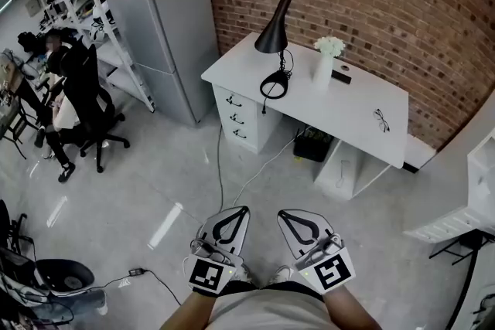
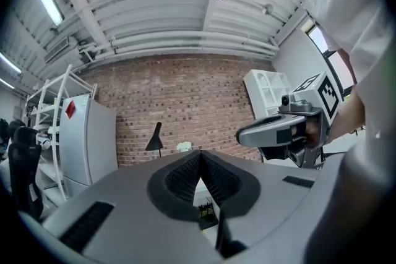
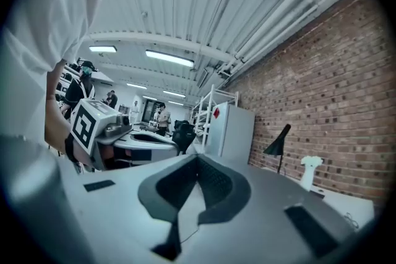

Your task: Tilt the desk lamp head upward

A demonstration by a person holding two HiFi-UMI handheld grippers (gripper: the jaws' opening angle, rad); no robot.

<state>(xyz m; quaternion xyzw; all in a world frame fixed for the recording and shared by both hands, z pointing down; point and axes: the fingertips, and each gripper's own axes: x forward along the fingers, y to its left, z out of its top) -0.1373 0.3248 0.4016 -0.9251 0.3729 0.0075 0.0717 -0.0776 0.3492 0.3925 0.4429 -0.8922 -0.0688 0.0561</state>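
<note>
The black desk lamp point(image 1: 274, 31) stands at the back left corner of a white desk point(image 1: 356, 116) against the brick wall, its cone head pointing down. It shows small and far off as the lamp point(image 2: 154, 138) in the left gripper view and as the lamp point(image 3: 278, 140) in the right gripper view. My left gripper point(image 1: 243, 210) and right gripper point(image 1: 281, 215) hover side by side over the floor, well short of the desk, both level. Each has its jaws together with nothing between them. Each gripper view shows the other gripper alongside.
A grey fridge point(image 1: 166, 27) stands left of the desk, with white shelving behind it. On the desk are a white vase of flowers point(image 1: 325, 62), a black cable loop point(image 1: 273, 85) and glasses point(image 1: 381, 120). A person sits on an office chair point(image 1: 93, 104) at left. Cables cross the floor.
</note>
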